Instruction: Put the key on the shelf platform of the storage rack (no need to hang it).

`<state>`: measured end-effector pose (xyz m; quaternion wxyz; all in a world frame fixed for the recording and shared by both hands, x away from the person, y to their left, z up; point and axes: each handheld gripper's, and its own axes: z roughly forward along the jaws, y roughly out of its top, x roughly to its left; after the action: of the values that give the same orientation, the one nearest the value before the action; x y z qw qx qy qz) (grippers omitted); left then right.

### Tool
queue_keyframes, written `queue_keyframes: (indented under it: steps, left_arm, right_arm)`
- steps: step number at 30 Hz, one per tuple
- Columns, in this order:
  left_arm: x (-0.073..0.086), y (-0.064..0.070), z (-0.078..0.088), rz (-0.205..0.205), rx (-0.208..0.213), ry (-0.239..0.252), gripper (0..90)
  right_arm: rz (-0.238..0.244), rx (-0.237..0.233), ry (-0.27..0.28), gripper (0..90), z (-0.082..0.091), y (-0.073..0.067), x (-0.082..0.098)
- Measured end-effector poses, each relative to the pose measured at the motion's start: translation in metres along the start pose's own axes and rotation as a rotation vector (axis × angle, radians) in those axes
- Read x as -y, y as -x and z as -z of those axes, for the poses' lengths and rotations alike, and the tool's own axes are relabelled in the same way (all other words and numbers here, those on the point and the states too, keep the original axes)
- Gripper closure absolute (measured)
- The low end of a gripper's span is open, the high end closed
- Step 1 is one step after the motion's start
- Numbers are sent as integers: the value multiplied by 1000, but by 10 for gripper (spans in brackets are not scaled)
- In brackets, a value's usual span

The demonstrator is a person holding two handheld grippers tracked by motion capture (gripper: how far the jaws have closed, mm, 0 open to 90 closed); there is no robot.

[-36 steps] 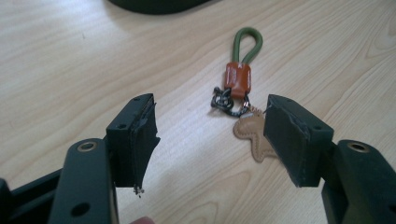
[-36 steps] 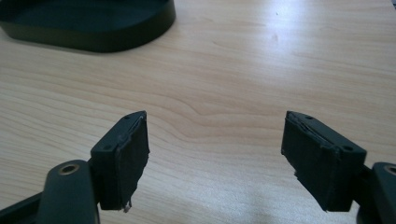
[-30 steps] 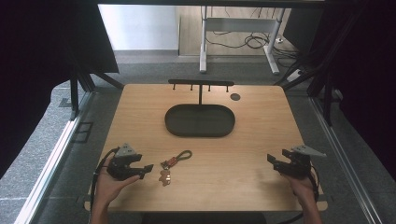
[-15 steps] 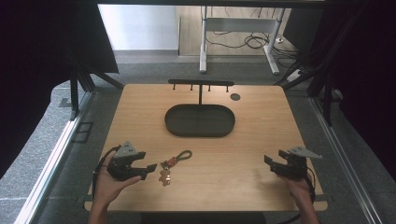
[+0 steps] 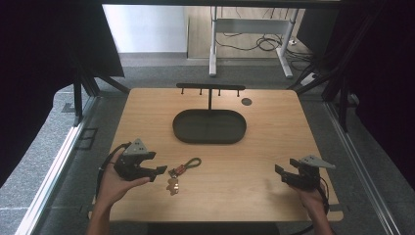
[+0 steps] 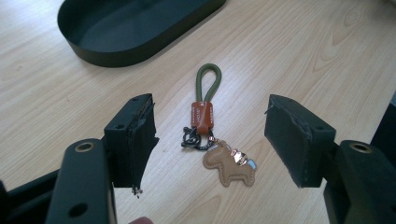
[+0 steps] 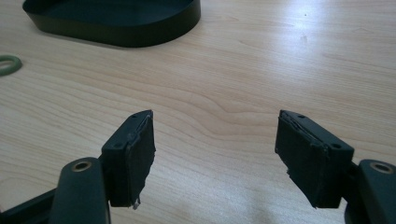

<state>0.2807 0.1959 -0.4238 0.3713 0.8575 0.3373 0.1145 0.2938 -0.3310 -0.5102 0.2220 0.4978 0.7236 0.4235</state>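
Note:
A keychain (image 5: 180, 172) lies flat on the wooden table (image 5: 244, 147), with a green cord loop (image 6: 208, 79), a brown leather tab (image 6: 201, 117) and a tan horse charm (image 6: 229, 164). My left gripper (image 5: 159, 170) stands open just left of it, its jaws either side of the keychain (image 6: 205, 126) in the left gripper view, not touching. My right gripper (image 5: 280, 172) is open over bare wood at the front right, nothing between its jaws. The green loop's end (image 7: 8, 64) peeks in at the left of the right gripper view.
A black oval tray (image 5: 209, 128) sits mid-table, seen also as a tray (image 6: 135, 28) and a tray (image 7: 116, 21) in the gripper views. Behind it stands a black rack with hooks (image 5: 210, 89). A small dark disc (image 5: 246, 101) lies at the back right.
My left gripper has edged right toward the keychain. My right gripper has drifted slightly nearer the front edge. The keychain has not moved.

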Motion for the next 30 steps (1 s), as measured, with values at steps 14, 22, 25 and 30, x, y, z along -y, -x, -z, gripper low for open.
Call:
queue_keyframes:
  steps: [14,22,25,30]
  left_arm:
    - [-8,-1,-10,-7,60,-55,352]
    - [-27,-1,-12,-42,74,-73,357]
    - [-34,2,-16,-64,77,-83,356]
    - [-44,6,-25,-85,98,-102,358]
  right_arm:
    - [61,-2,-31,298,-9,-13,0]
    - [88,12,-32,298,-5,-19,2]
    - [89,16,-37,299,-4,-19,5]
    - [81,21,-38,300,-3,-17,6]
